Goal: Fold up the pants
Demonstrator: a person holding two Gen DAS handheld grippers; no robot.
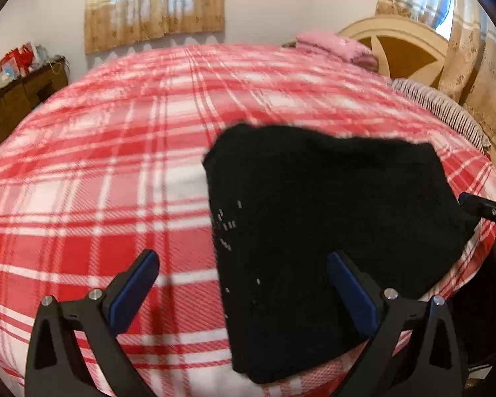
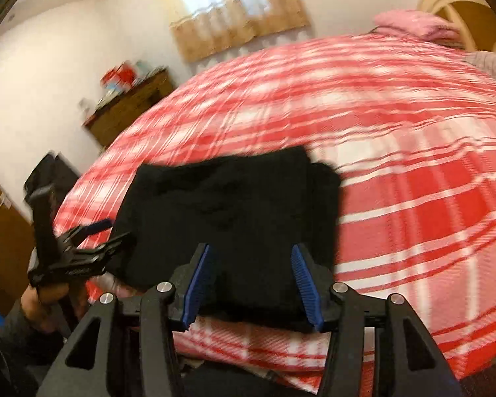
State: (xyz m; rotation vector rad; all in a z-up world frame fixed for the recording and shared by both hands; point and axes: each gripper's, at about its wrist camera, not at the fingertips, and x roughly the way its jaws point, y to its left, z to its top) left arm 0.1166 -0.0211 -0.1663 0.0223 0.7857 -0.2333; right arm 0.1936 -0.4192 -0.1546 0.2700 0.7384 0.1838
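The black pants [image 1: 330,218] lie folded into a compact bundle on the red and white plaid bed cover, near its front edge; they also show in the right wrist view [image 2: 234,211]. My left gripper [image 1: 244,264] is open and empty, its right finger over the bundle's near edge and its left finger over the cover. It also shows at the left of the right wrist view [image 2: 112,230], beside the bundle. My right gripper [image 2: 251,278] is open and empty, just in front of the bundle's near edge. Its tip shows at the right edge of the left wrist view [image 1: 479,206].
The plaid cover [image 1: 115,182] spans the whole bed. A pink pillow [image 1: 334,48] and a cream headboard [image 1: 403,43] are at the far right. A brown cabinet [image 2: 132,106] with clutter stands by the left wall. Curtained windows [image 1: 155,3] are behind.
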